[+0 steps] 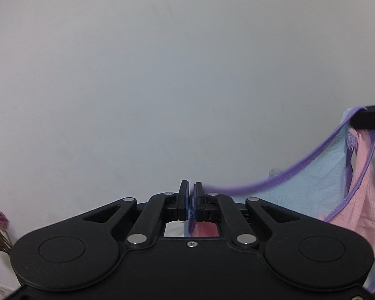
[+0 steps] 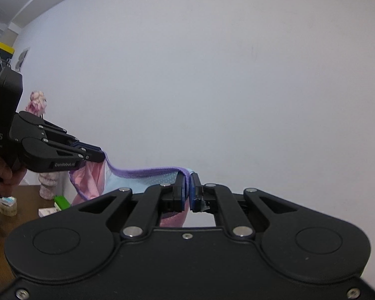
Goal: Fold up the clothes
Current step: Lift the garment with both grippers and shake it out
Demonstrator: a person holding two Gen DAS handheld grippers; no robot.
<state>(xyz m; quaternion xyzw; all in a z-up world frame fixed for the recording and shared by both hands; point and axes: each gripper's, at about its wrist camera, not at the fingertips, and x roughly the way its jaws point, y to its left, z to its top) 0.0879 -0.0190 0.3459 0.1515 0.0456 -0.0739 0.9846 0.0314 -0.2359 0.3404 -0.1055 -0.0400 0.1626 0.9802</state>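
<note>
While stretched taut, garment, both hand-held grippers clamping.

Black left claw with blue pads, black right claw likewise blue-padded, mesh garment in pale blue and pink panels with purple trim, plain white wall, dark brown wooden surface, pink dried flowers, bright green box
</note>
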